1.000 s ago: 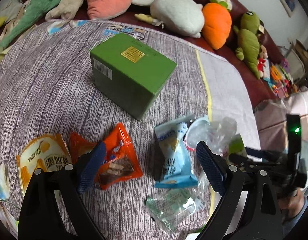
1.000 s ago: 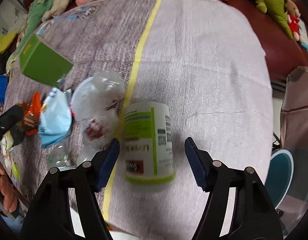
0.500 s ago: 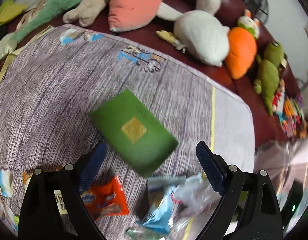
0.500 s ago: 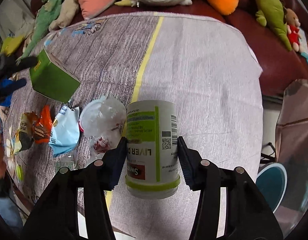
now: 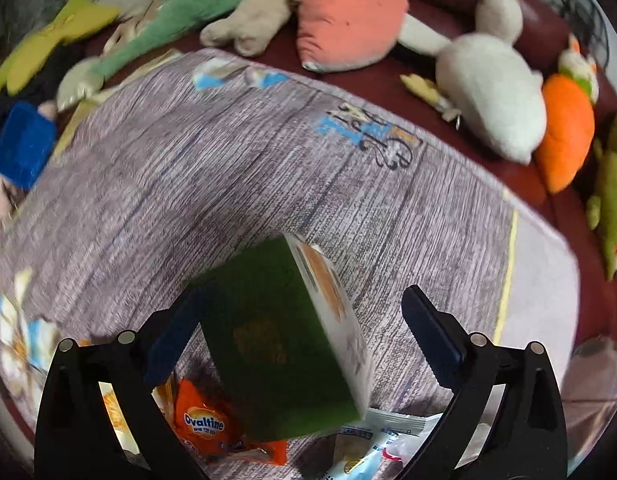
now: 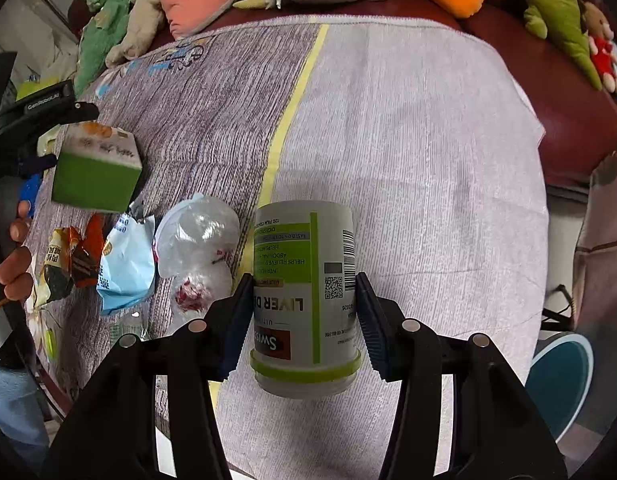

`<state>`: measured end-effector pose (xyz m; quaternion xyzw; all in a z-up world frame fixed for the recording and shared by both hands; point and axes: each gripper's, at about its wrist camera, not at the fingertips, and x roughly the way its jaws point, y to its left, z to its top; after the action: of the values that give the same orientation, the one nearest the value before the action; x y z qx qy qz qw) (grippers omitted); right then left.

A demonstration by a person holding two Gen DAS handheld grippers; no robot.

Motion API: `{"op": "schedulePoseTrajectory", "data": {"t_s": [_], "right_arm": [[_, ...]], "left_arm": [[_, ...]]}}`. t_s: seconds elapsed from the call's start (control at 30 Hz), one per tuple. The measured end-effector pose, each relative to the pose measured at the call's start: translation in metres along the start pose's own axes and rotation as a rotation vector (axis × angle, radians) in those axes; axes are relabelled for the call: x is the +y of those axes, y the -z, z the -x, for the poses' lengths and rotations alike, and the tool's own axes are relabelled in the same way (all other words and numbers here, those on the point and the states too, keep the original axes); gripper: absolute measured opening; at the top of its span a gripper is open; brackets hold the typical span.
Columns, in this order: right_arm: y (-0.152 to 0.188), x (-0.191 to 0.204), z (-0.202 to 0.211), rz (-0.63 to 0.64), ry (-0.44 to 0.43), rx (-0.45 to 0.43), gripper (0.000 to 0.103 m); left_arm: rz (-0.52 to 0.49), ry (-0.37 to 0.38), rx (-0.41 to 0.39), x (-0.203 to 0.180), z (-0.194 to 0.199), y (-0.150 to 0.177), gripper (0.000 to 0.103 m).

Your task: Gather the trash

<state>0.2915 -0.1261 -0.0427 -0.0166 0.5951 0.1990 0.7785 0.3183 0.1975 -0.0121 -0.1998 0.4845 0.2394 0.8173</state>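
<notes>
My right gripper (image 6: 302,280) is shut on a white supplement bottle (image 6: 304,300) with a green label and holds it over the cloth. The jaws of my left gripper (image 5: 302,296) are opening with a green box (image 5: 276,344) between them. The box is tilted and blurred; the right pad stands apart from it. In the right wrist view the green box (image 6: 96,176) shows its white and orange face on top. Below it lie an orange Ovaltine packet (image 5: 212,428), a blue-white packet (image 6: 126,268), a clear plastic lid (image 6: 200,236) and a yellow snack bag (image 6: 54,264).
A grey striped cloth (image 6: 408,160) with a yellow line covers the table. Plush toys (image 5: 488,76) line the dark red sofa behind it. A teal bin (image 6: 560,372) stands off the table's right edge. A person's hand (image 6: 12,264) is at the left edge.
My left gripper moved from over the wrappers to the green box, which has tipped from flat to tilted. My right gripper closed on the bottle and raised it slightly.
</notes>
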Motion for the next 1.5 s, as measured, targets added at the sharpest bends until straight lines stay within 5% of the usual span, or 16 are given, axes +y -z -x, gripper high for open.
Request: {"op": "schedulePoseTrajectory", "data": {"t_s": [0.23, 0.4, 0.63, 0.97, 1.1, 1.13, 1.2, 1.5], "right_arm": [[0.008, 0.001, 0.003, 0.001, -0.012, -0.005, 0.048], [0.017, 0.008, 0.006, 0.012, -0.006, 0.001, 0.048], [0.023, 0.023, 0.01, 0.022, 0.026, 0.009, 0.048], [0.021, 0.053, 0.019, 0.032, 0.063, -0.007, 0.048], [0.02, 0.06, 0.021, 0.037, 0.071, -0.008, 0.048], [0.02, 0.062, 0.021, 0.038, 0.076, -0.008, 0.048], [0.02, 0.065, 0.022, 0.039, 0.083, -0.009, 0.048], [0.014, 0.083, 0.034, 0.065, 0.102, -0.028, 0.048]], "left_arm": [[0.082, 0.119, 0.054, 0.046, -0.011, 0.015, 0.099], [0.025, 0.234, 0.117, 0.076, -0.024, 0.034, 0.099], [-0.101, 0.256, 0.059, 0.108, -0.017, 0.032, 0.099], [-0.26, 0.344, 0.08, 0.121, -0.02, 0.037, 0.098], [-0.329, 0.413, 0.101, 0.109, -0.015, 0.055, 0.085], [-0.347, 0.434, 0.131, 0.104, -0.016, 0.062, 0.074], [-0.364, 0.452, 0.182, 0.098, -0.022, 0.072, 0.073], [-0.506, 0.41, 0.02, 0.12, 0.01, 0.03, 0.073]]}}
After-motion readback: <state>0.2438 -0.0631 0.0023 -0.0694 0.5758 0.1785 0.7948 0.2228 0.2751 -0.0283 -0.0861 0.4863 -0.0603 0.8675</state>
